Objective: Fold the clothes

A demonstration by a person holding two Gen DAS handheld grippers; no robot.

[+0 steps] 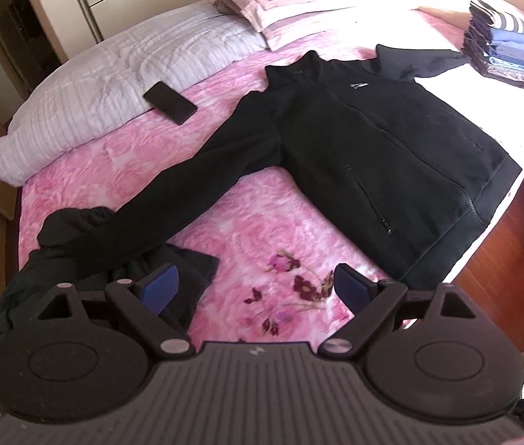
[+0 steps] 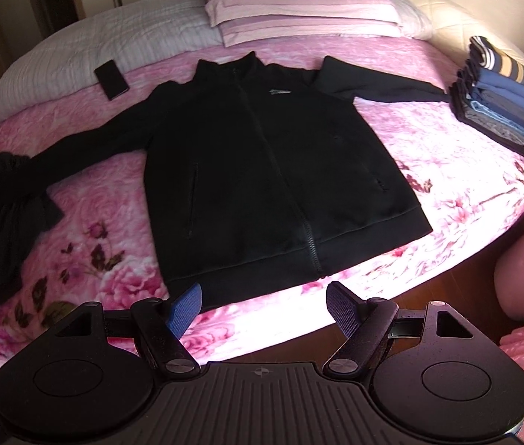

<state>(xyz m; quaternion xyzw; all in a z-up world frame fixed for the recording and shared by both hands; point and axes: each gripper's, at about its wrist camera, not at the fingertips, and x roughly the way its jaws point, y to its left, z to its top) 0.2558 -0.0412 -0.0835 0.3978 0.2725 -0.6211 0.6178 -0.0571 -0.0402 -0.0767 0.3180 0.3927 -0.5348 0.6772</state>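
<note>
A black zip jacket point(image 2: 254, 163) lies flat, front up, on the pink floral bedspread point(image 2: 447, 170), both sleeves spread out; it also shows in the left wrist view point(image 1: 373, 141). Its left sleeve point(image 1: 173, 200) reaches a crumpled pile of dark clothes point(image 1: 87, 259), also seen in the right wrist view point(image 2: 6, 215). My left gripper point(image 1: 256, 289) is open and empty, above the bedspread near the sleeve end. My right gripper point(image 2: 264, 304) is open and empty, just in front of the jacket's hem at the bed's near edge.
A stack of folded clothes point(image 2: 503, 100) sits at the bed's right side, also in the left wrist view point(image 1: 507, 44). A black phone point(image 2: 111, 79) lies by a white quilt point(image 2: 87, 55). Pink pillows point(image 2: 299, 3) are at the head. Wooden floor point(image 2: 447, 296) lies below the bed edge.
</note>
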